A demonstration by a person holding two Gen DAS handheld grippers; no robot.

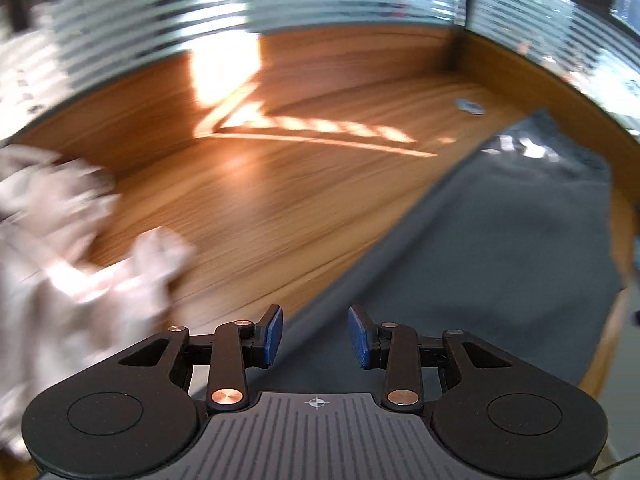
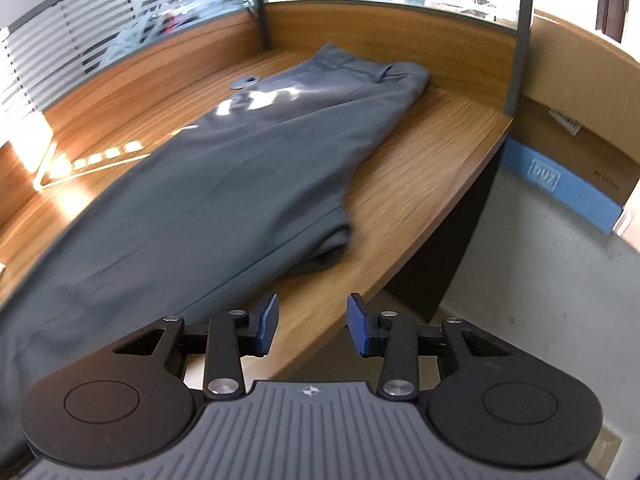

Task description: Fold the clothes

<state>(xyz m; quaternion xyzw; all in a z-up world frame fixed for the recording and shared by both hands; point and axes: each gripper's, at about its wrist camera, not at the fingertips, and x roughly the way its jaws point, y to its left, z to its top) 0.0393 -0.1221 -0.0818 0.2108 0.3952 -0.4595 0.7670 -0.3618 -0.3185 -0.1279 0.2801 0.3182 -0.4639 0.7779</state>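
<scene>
Left gripper: your left gripper (image 1: 315,336) has its blue-padded fingers (image 1: 272,335) spread wide, gripping nothing, poised right above the edge of the cloth.
Right gripper: your right gripper (image 2: 312,325) is spread just as wide and empty, and it sits over the desk's front edge, just beside the near leg of the trousers.
Trousers: the grey folded fabric trousers (image 2: 224,184) lie flat along the desk, waistband at the far end near the back panel, legs running toward you and off the lower left of the right wrist view.
Pale cloth: a crumpled whitish garment (image 1: 60,248) sits heaped at the left of the left wrist view, too blurred for you to tell what it is.
Surface: the curved wooden desk (image 2: 420,168) shows bright sun patches on its left part; a small grey disc-like object (image 2: 245,81) lies just beside the trousers' far edge.
Room: frosted striped glass partitions (image 1: 160,12) stand behind the desk; a brown cardboard box with a blue band (image 2: 576,152) stands on the floor past the desk's right end.
</scene>
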